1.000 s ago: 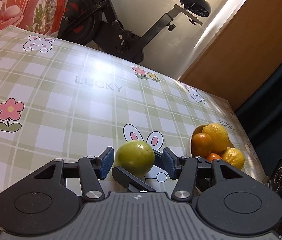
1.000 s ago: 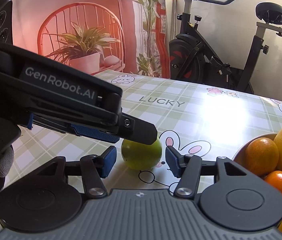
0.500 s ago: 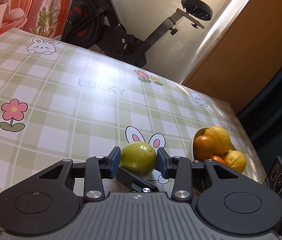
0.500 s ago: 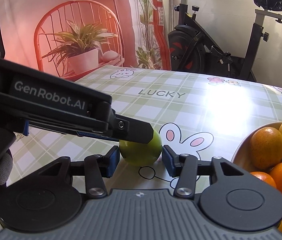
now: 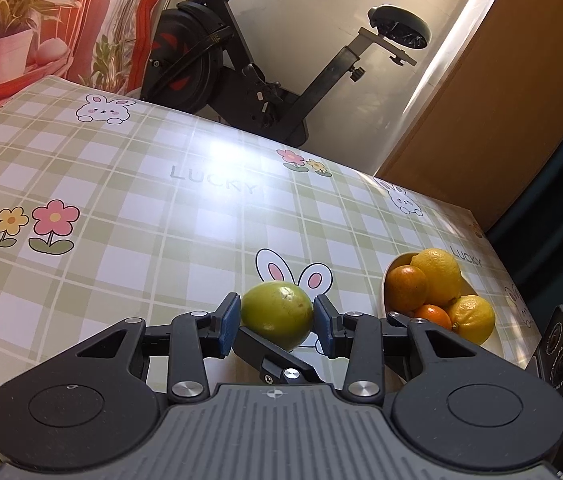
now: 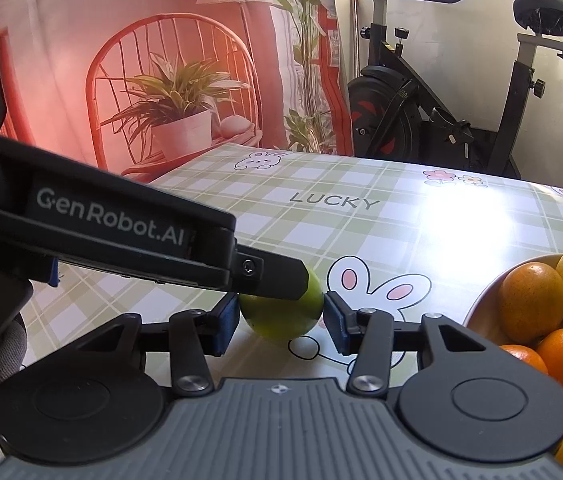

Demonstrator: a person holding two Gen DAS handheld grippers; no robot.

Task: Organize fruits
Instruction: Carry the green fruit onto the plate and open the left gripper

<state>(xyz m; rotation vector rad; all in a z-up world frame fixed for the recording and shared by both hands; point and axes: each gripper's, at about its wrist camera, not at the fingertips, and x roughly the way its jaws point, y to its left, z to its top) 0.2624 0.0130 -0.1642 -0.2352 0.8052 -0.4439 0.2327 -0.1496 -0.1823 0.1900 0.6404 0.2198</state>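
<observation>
Big checked tablecloth (image 5: 129, 184) fills the shot, bunnies and flowers all over it, an exercise bike (image 5: 249, 64) parked beyond the far edge. Over by the right edge, a bowl (image 6: 481, 312) piled with oranges and lemons. And near the front edge, the star of the moment: a green fruit (image 5: 277, 314), resting on a printed bunny, just beside that bowl.

It looks firm, smooth-skinned and round, likely to roll or squirt out if pinched off-centre, so the widest part of its belly is the place to hold. Probably light enough for one gripper.

Left gripper (image 5: 276, 322): blue pads pressed on both flanks of the fruit, a narrow clamp. Right gripper (image 6: 281, 318): its pads sit close to either side of the same fruit; the near-left one seems to touch, the other shows a sliver of gap, so I can't call it a grip.
</observation>
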